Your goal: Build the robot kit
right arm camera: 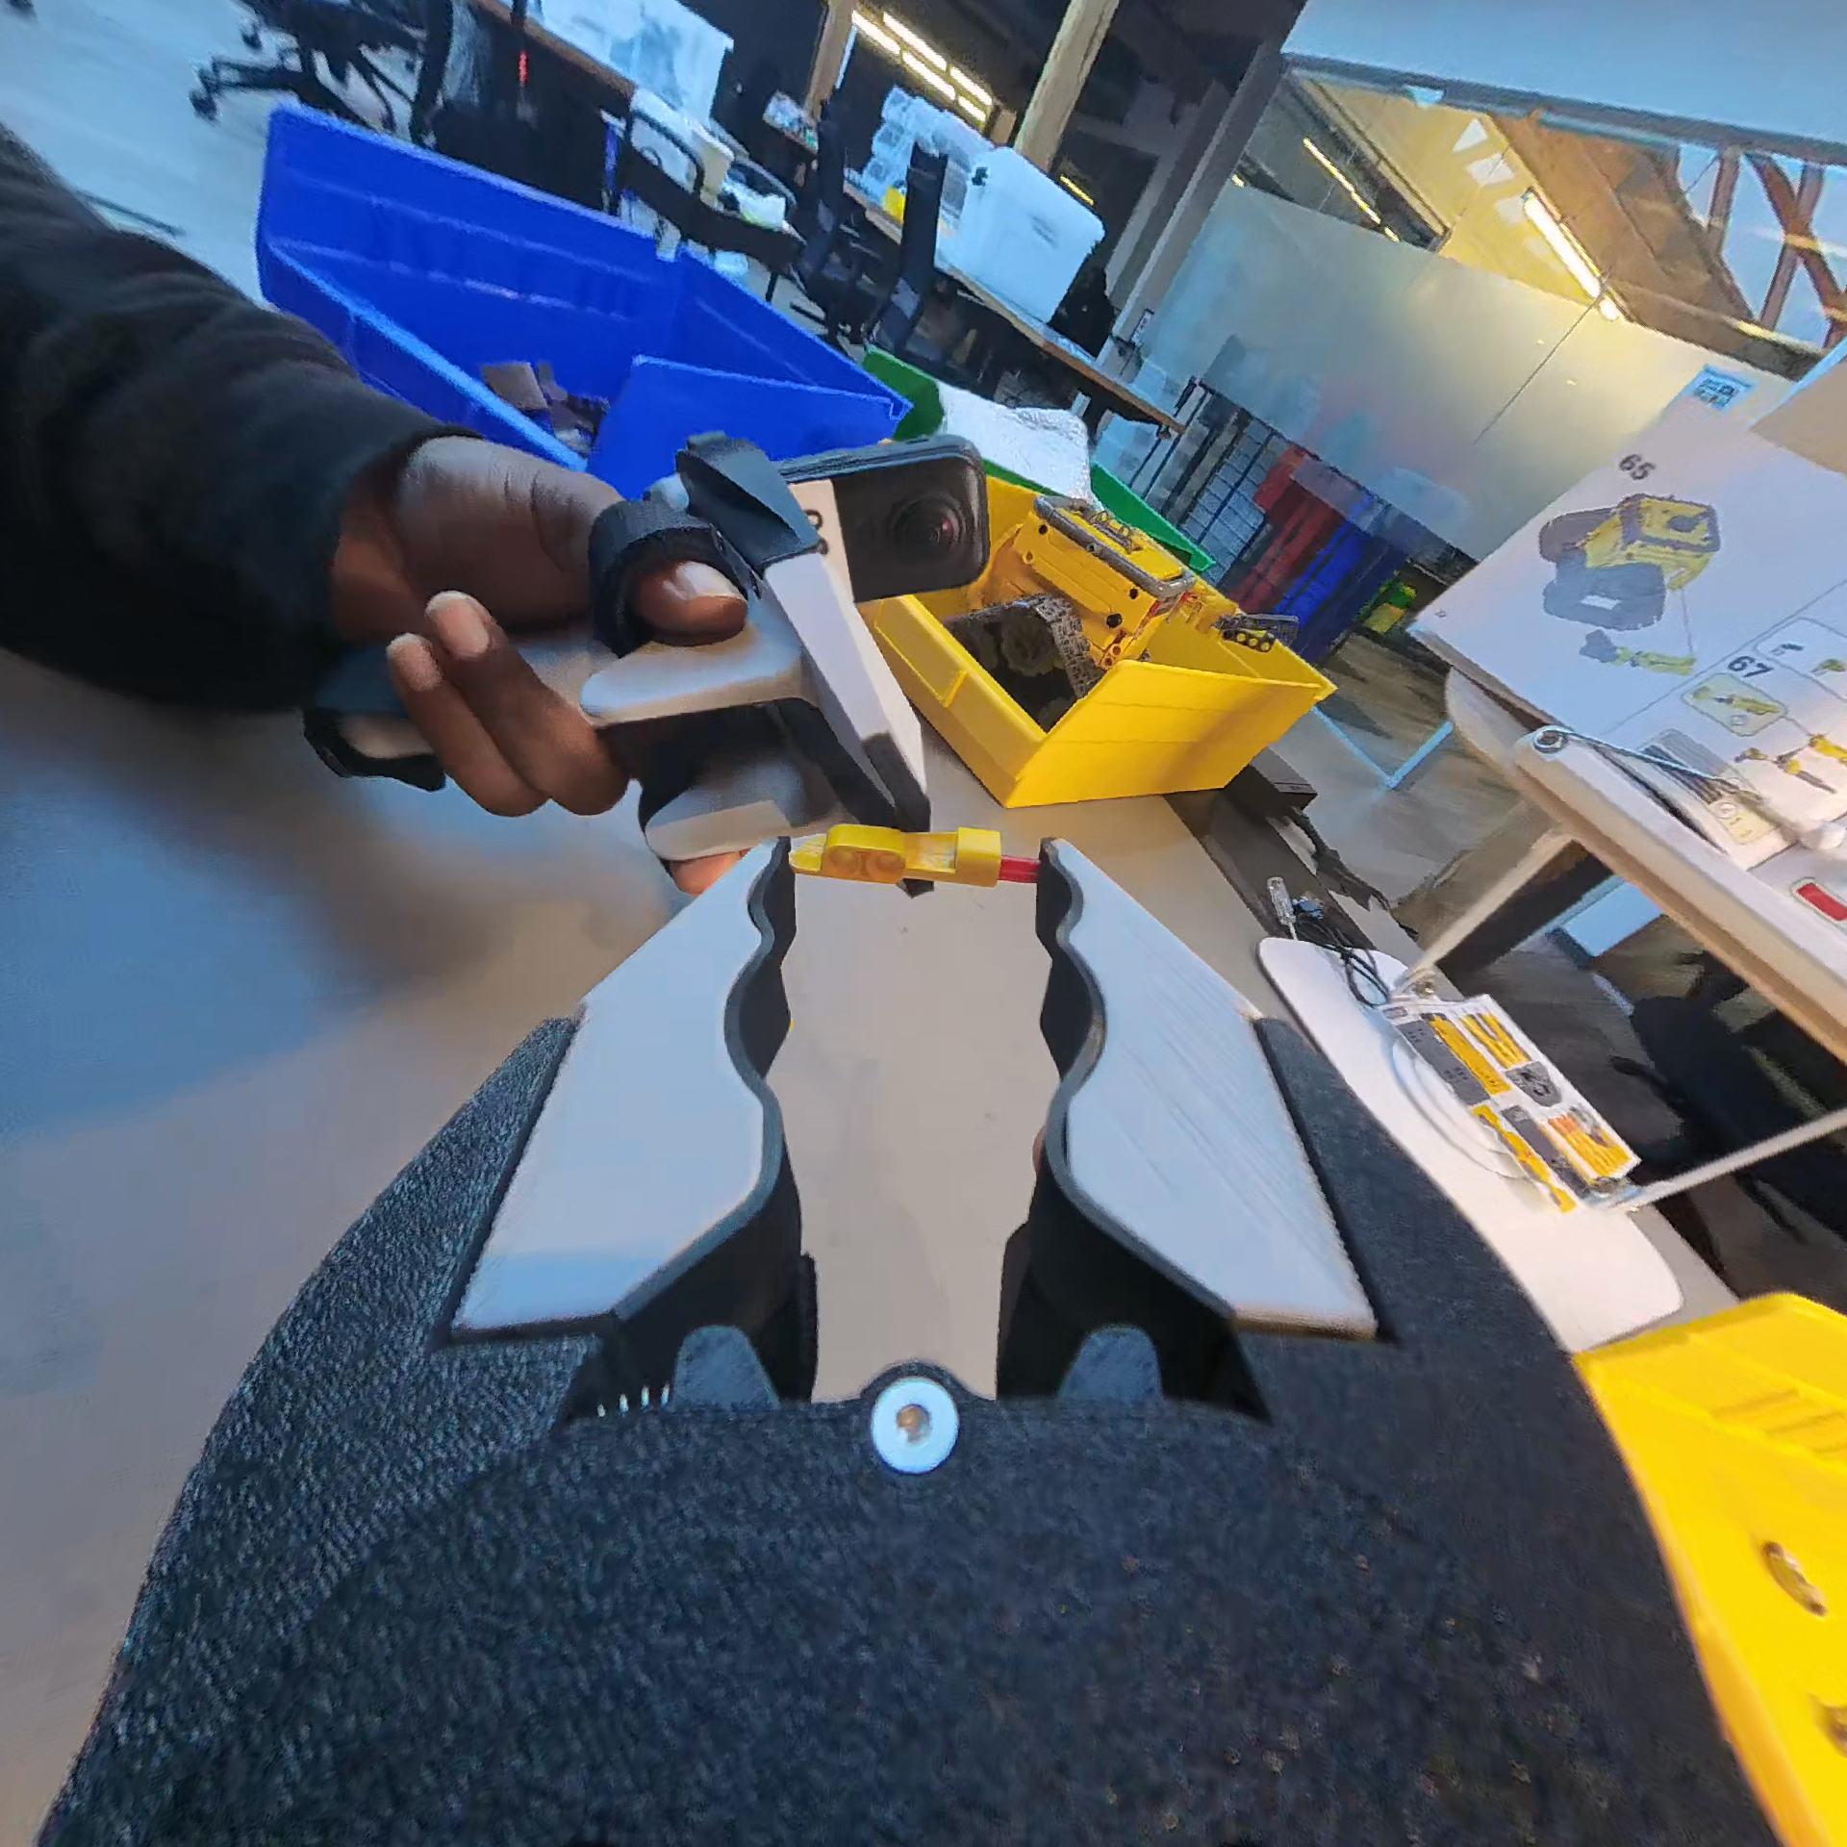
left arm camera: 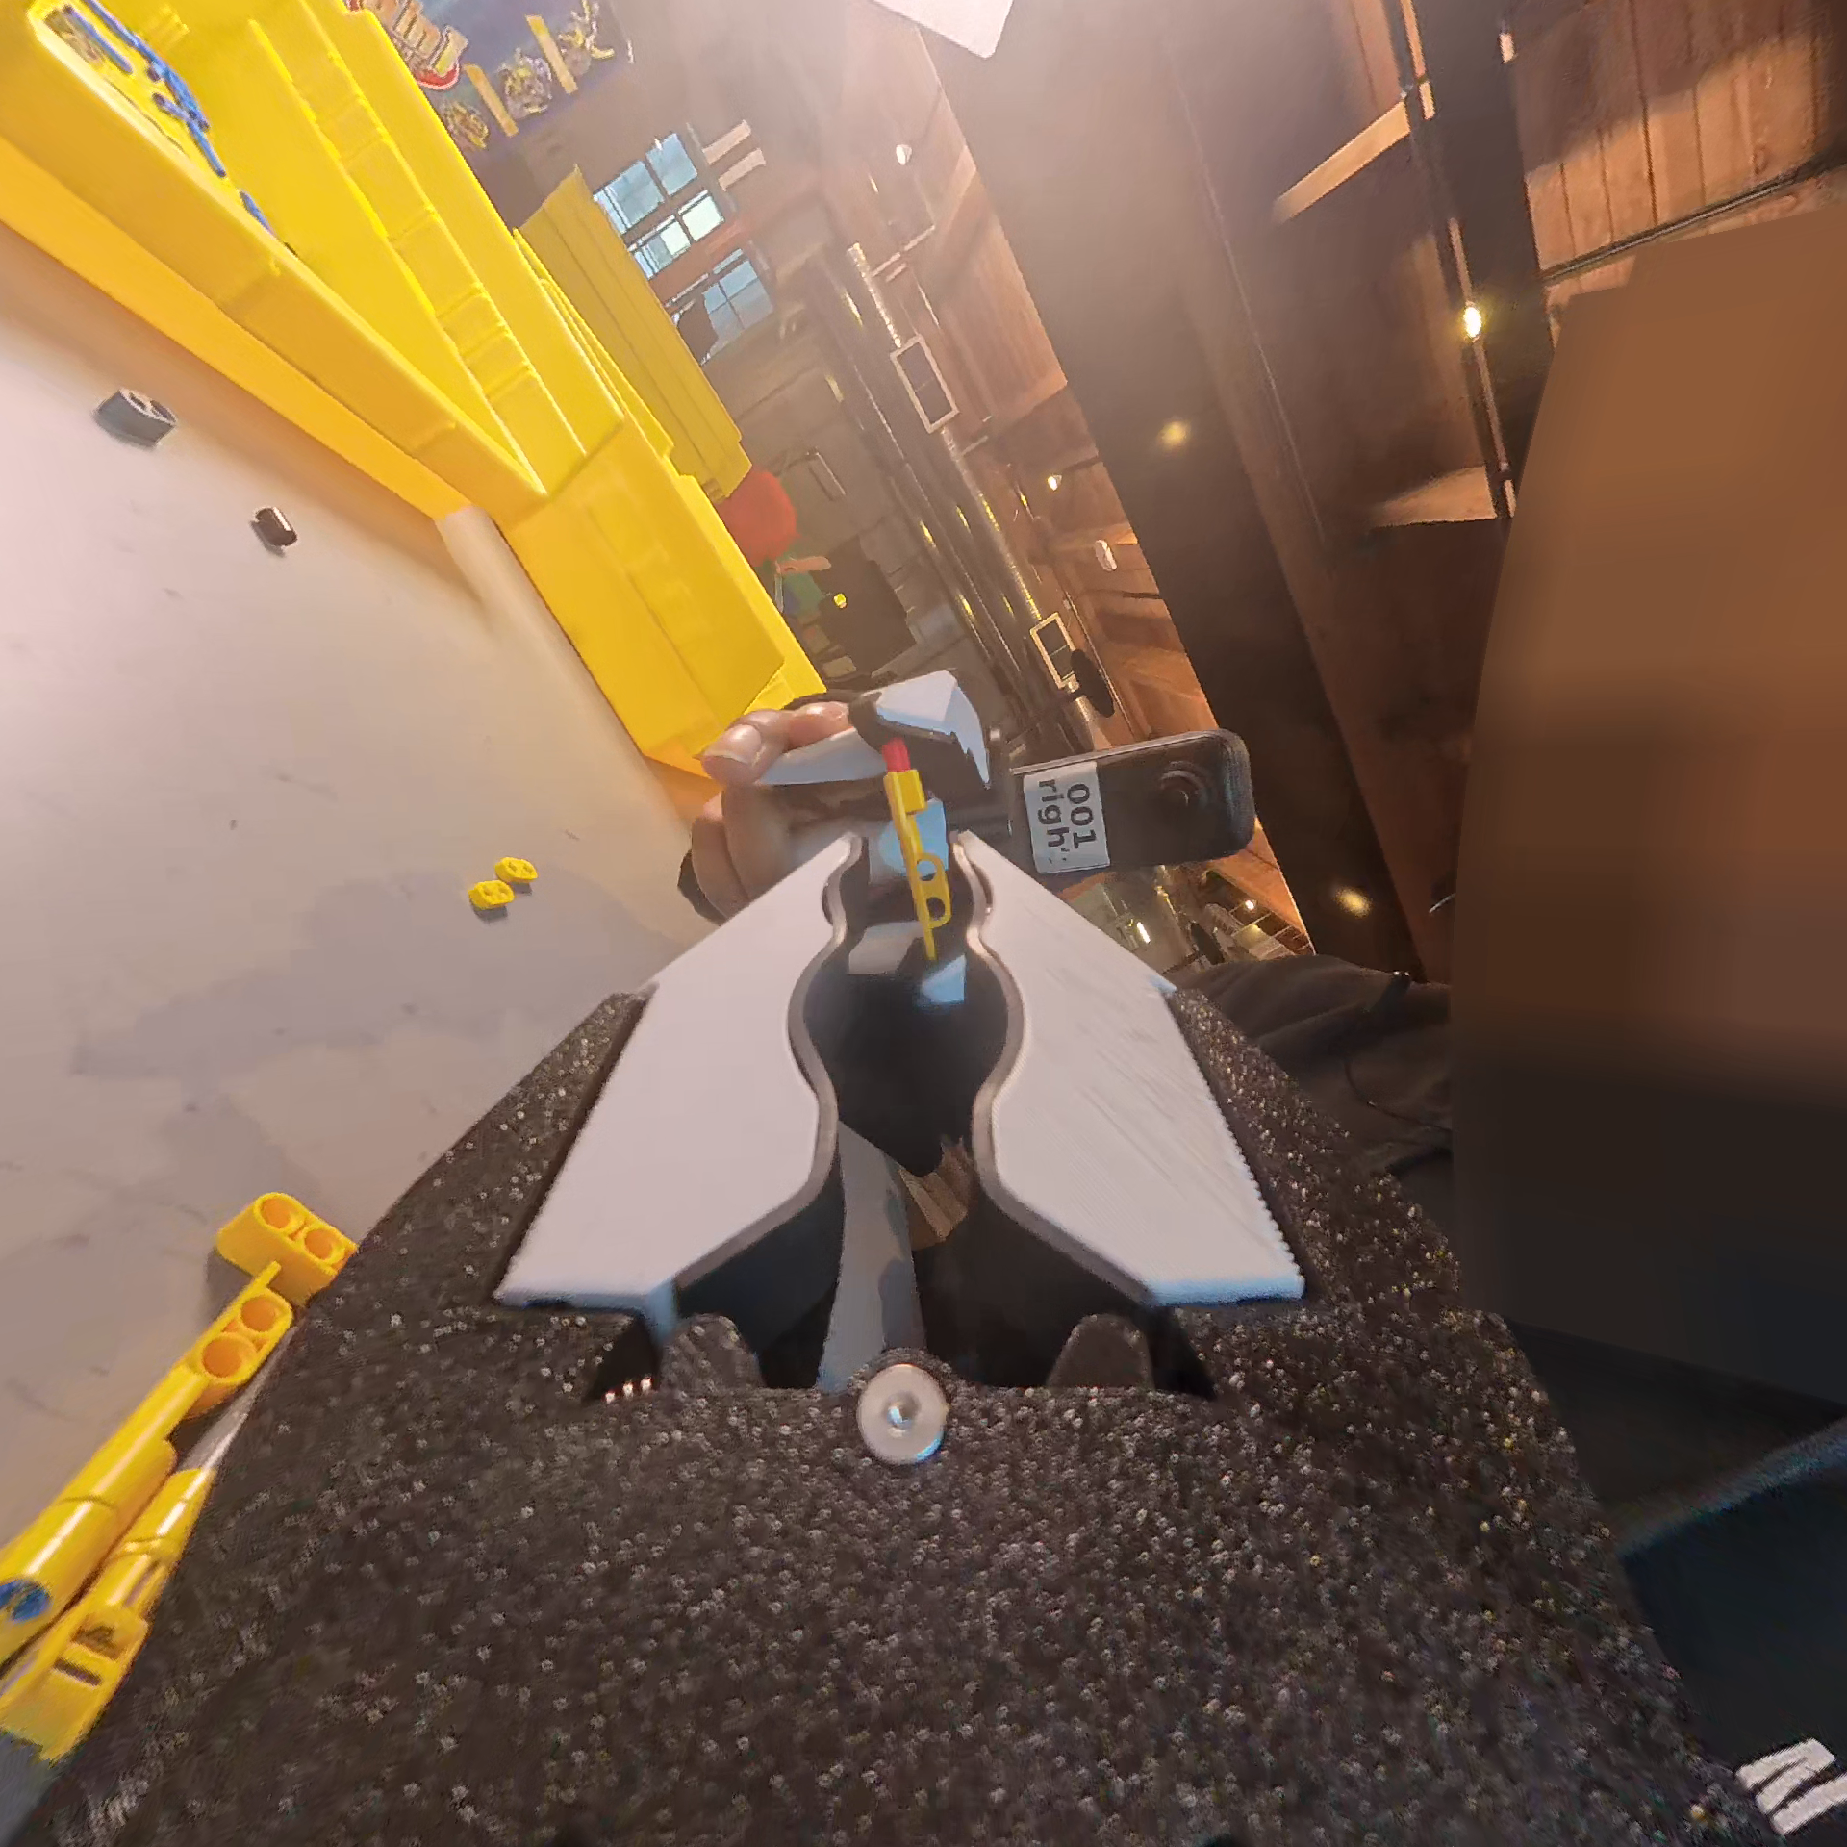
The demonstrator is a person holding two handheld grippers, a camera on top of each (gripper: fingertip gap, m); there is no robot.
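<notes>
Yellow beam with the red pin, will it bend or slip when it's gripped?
The yellow beam looks like stiff moulded plastic, so probably no bending. Small and thin, likely very light. Its glossy faces may slip or pivot in the left gripper.

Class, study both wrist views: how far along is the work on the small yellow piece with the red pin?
Done: the red pin sits in the yellow piece, and a part-built yellow model stands in the yellow bin. In hand: the left gripper pinches the piece, which spans the right gripper fingertips; that grip is unclear. Left: loose yellow connectors on the table.
</notes>
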